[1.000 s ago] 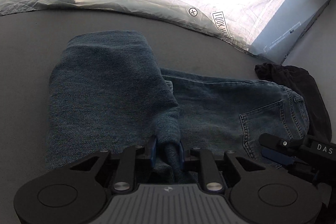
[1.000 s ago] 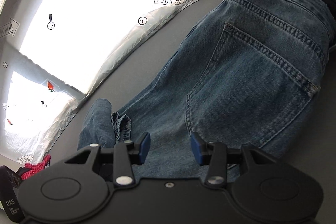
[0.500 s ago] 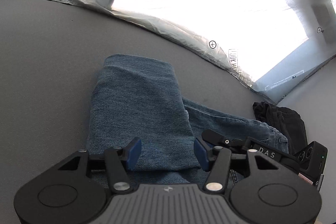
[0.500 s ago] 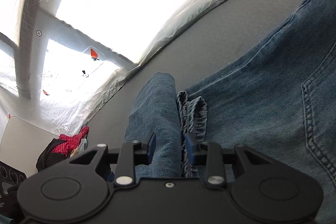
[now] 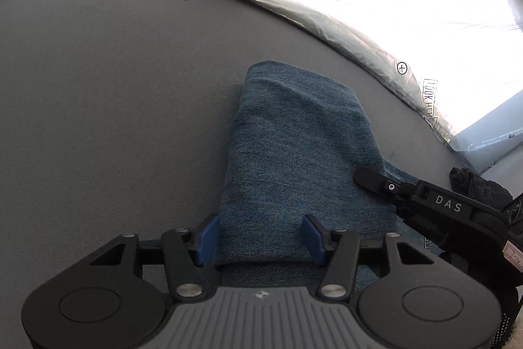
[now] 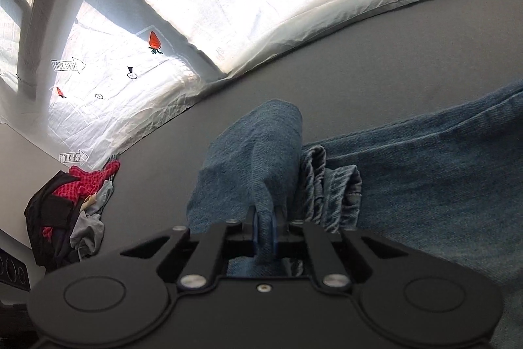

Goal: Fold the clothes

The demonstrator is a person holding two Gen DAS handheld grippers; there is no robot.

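Blue jeans (image 5: 294, 152) lie on the grey surface (image 5: 114, 87) with a leg folded back over itself. My left gripper (image 5: 260, 237) is open. The near edge of the fold sits between its blue pads, unpinched. In the right wrist view my right gripper (image 6: 264, 228) has its jaws closing tight on a raised ridge of the folded denim (image 6: 255, 159), with the hem (image 6: 330, 185) bunched just to the right. The right tool's black housing (image 5: 447, 208) reaches in over the jeans from the right in the left wrist view.
A heap of red, black and grey clothes (image 6: 72, 201) lies at the left edge of the surface. A dark garment (image 5: 477, 188) sits beyond the jeans at the right. A bright white printed sheet (image 5: 392, 5) backs the surface.
My left gripper let go of the denim pinch, opened, and shifted left along the fold. My right gripper moved from the back pocket to the folded leg and shut on it.
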